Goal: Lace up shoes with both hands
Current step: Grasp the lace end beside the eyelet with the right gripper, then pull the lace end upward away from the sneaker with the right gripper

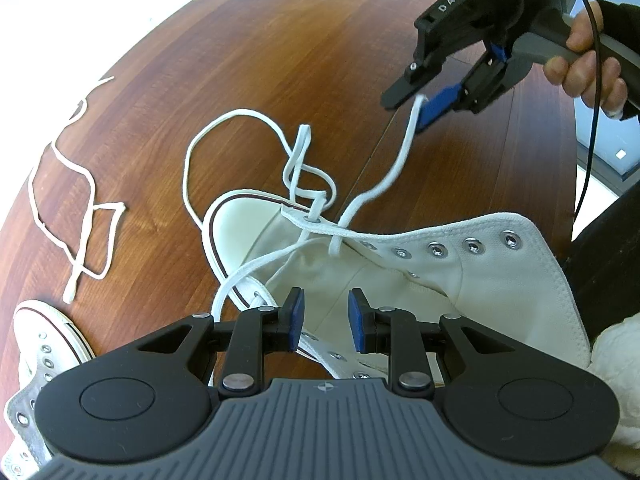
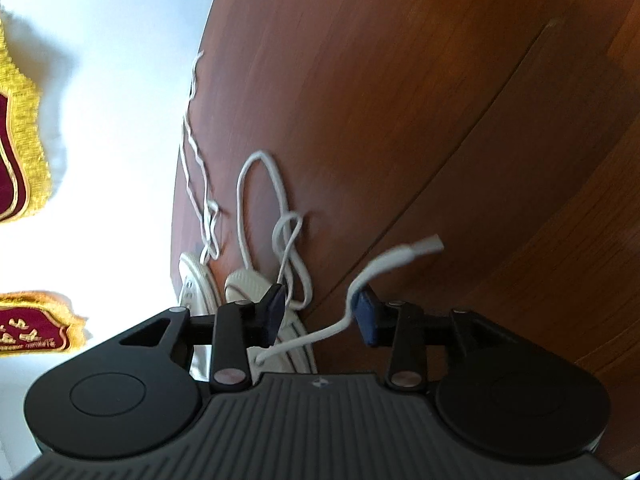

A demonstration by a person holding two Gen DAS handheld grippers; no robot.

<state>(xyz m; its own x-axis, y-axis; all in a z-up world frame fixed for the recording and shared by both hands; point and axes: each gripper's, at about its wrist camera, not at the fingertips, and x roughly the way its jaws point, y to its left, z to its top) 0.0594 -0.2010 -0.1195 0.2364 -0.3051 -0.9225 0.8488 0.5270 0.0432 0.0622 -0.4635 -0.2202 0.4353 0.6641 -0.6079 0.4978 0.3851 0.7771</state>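
Both tongs [image 1: 325, 320] [image 2: 320, 316] gape; lace [image 2: 394, 258] seemingly brushes right's pad.

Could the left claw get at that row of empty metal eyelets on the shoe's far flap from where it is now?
Probably yes. The left claw stands open above the shoe, and nothing covers the empty eyelets. The lace rising to the right claw passes to one side of them.

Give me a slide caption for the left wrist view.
Open left gripper above white high-top sneaker; right gripper lifts its shoelace.
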